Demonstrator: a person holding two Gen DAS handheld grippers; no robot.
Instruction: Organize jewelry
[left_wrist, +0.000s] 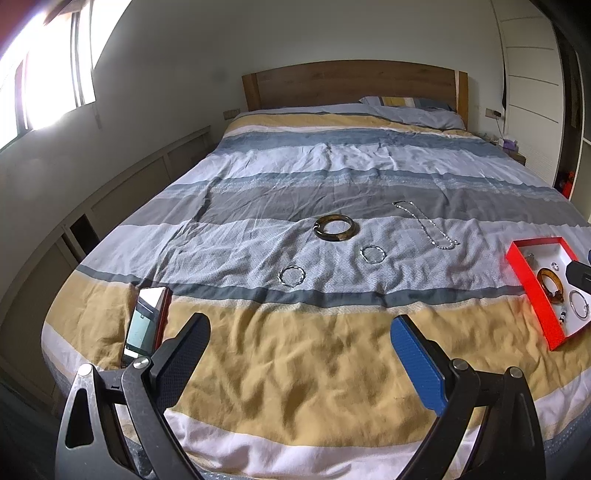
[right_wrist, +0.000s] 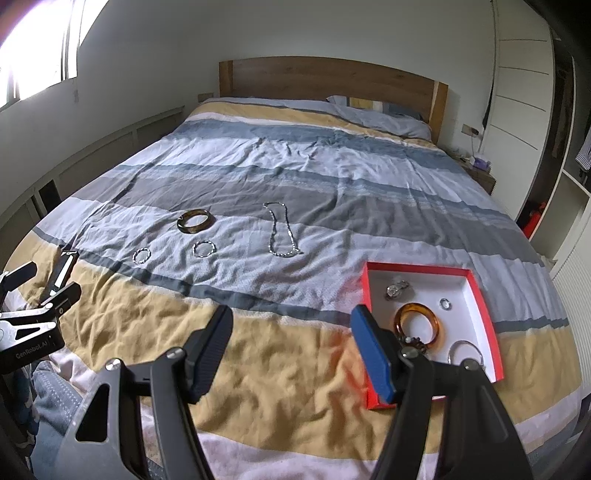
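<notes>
On the striped bedspread lie a brown bangle (left_wrist: 335, 228) (right_wrist: 195, 220), two silver bracelets (left_wrist: 291, 276) (left_wrist: 373, 254) (right_wrist: 142, 255) (right_wrist: 203, 248) and a silver chain necklace (left_wrist: 424, 225) (right_wrist: 281, 230). A red box with a white inside (right_wrist: 484, 295) (left_wrist: 532, 295) holds an amber bangle (right_wrist: 417, 325), a ring (right_wrist: 446, 304), a silver hoop and other pieces. My left gripper (left_wrist: 300, 334) is open and empty, near the bed's foot. My right gripper (right_wrist: 291, 328) is open and empty, its blue finger (right_wrist: 373, 354) beside the box's left edge.
A phone (left_wrist: 146, 325) lies at the bed's left front, beside my left gripper. The left gripper also shows at the left edge of the right wrist view (right_wrist: 33, 291). A wooden headboard (left_wrist: 351, 83) and pillow (left_wrist: 413, 109) are far back. A wardrobe stands on the right.
</notes>
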